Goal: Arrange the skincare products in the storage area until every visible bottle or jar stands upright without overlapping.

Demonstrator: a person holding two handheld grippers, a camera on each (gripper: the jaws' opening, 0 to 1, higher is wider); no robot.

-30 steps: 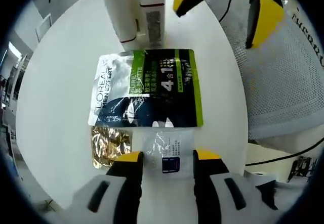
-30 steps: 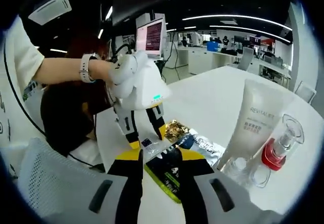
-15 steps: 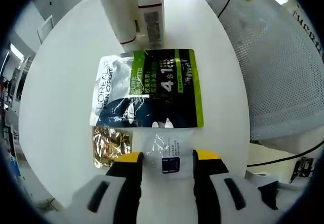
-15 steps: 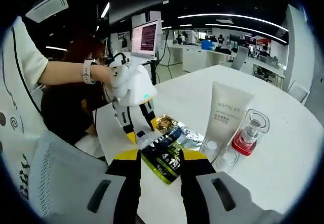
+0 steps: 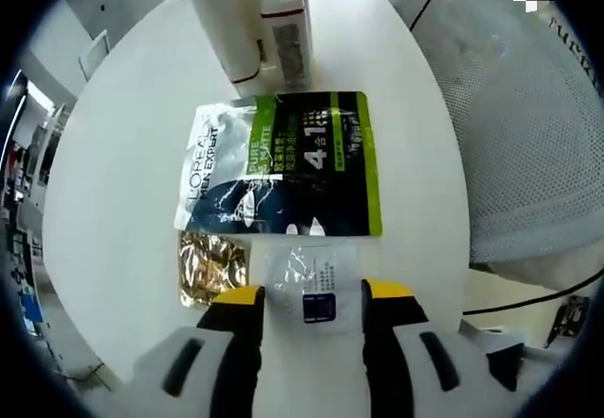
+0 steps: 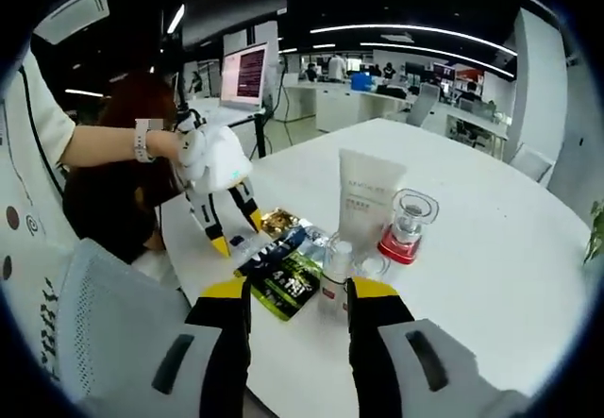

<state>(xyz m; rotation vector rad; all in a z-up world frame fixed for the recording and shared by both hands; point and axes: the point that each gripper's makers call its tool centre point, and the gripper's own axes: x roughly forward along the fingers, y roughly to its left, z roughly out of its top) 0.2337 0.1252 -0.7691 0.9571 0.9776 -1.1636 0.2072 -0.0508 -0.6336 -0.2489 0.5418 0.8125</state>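
Note:
A black and green L'Oreal sachet (image 5: 283, 163) lies flat on the round white table (image 5: 123, 154). Below it lie a gold foil sachet (image 5: 212, 267) and a small clear sachet (image 5: 316, 286). My left gripper (image 5: 311, 293) is open, its yellow tips either side of the clear sachet. A white tube (image 5: 222, 17) and a small white bottle (image 5: 286, 31) stand at the far end. In the right gripper view, the white tube (image 6: 366, 201), a red-based glass bottle (image 6: 406, 225) and the small white bottle (image 6: 335, 276) stand upright. My right gripper (image 6: 300, 291) is open and holds nothing, back from the table. The left gripper (image 6: 238, 234) points down at the sachets.
A white mesh chair (image 5: 528, 135) stands against the table's edge by the sachets. The person's hand and sleeve (image 6: 113, 140) hold the left gripper. Bare tabletop (image 6: 491, 248) stretches beyond the bottles. Desks and a lit monitor (image 6: 243, 69) stand in the room behind.
The right gripper has drawn back and up from the table, so the products look smaller in its view, and it has left the left gripper view. The left gripper has barely moved.

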